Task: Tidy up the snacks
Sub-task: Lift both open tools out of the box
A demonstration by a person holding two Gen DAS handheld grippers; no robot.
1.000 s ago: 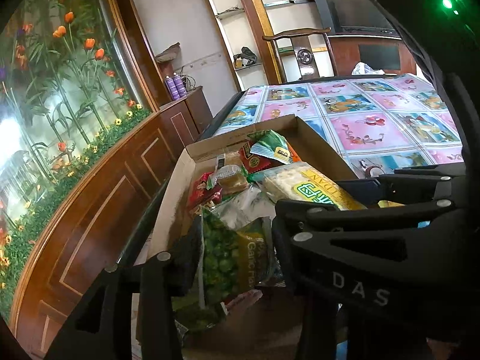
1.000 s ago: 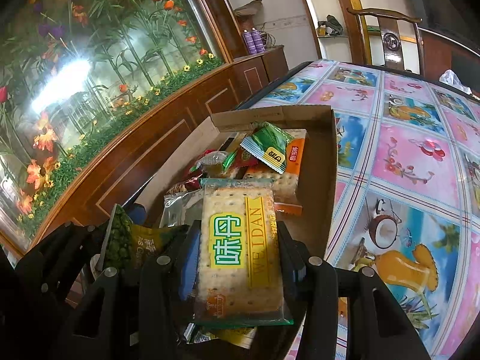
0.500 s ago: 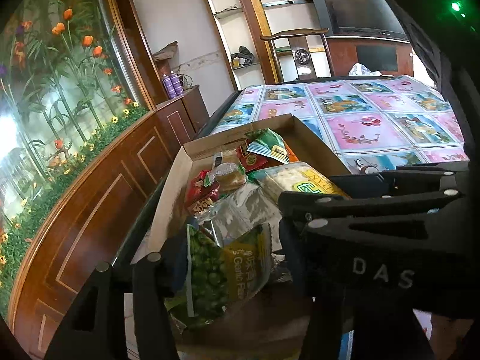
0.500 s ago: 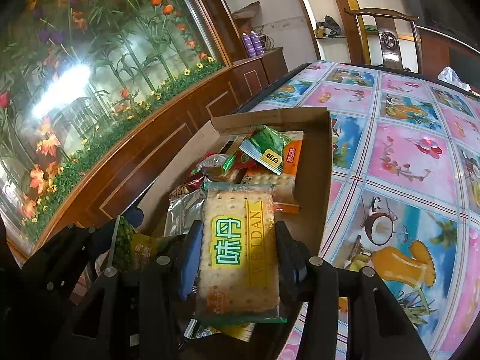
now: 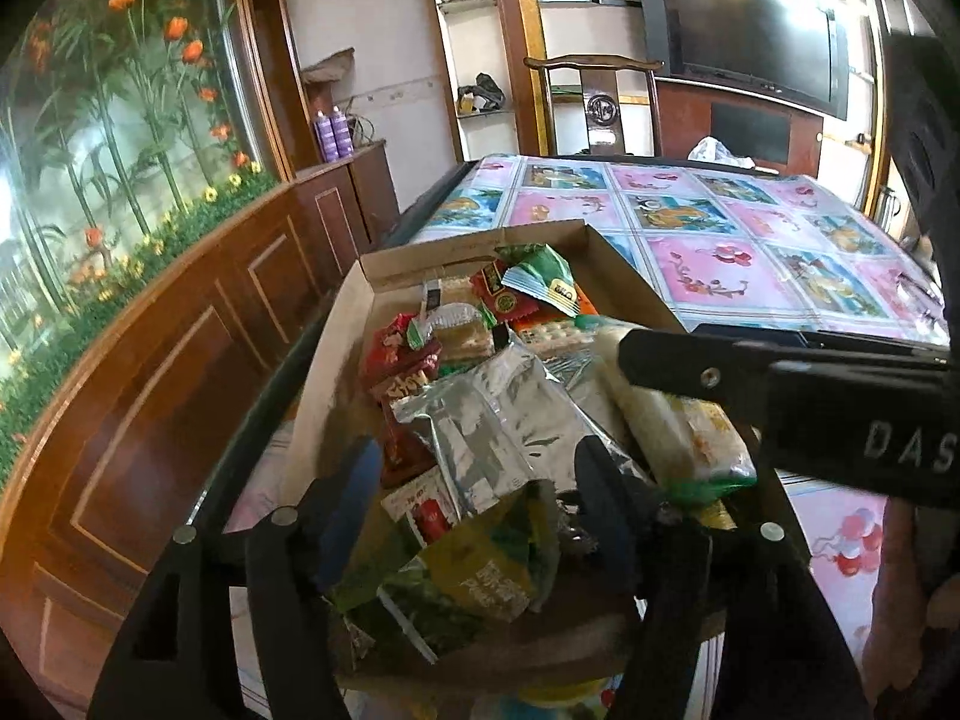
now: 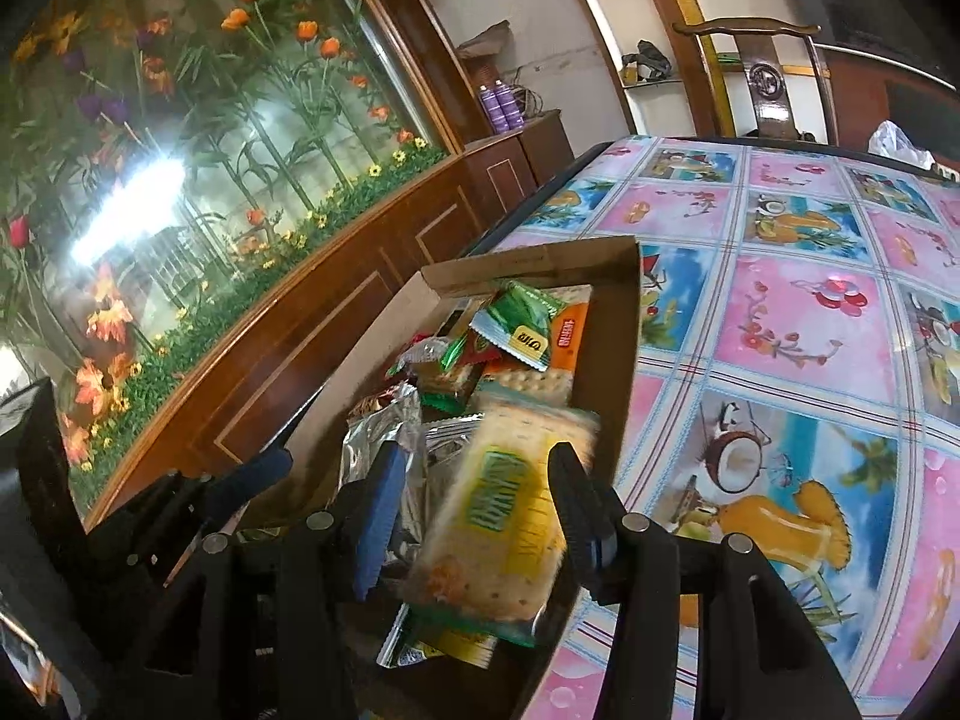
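Observation:
A cardboard box [image 5: 624, 276] [image 6: 624, 324] on the table holds several snack packets. My left gripper [image 5: 474, 474] is open over the box's near end; the green pea packet [image 5: 474, 576] lies loose below its fingers, beside a silver foil bag [image 5: 486, 408]. My right gripper [image 6: 468, 492] is open; the cracker packet [image 6: 510, 510] sits tilted and blurred between its spread fingers, dropping onto the pile. The cracker packet also shows in the left wrist view [image 5: 678, 426], under the right gripper's body [image 5: 840, 384].
The table wears a pink and blue patterned cloth [image 6: 798, 324]. A wooden cabinet wall with a flower mural [image 6: 240, 192] runs along the left. A chair [image 5: 600, 102] and a TV [image 5: 744, 42] stand beyond the table's far end.
Both grippers have opened. The left let go of the green pea packet, which dropped into the box. The right let go of the cracker packet, which is tipping down.

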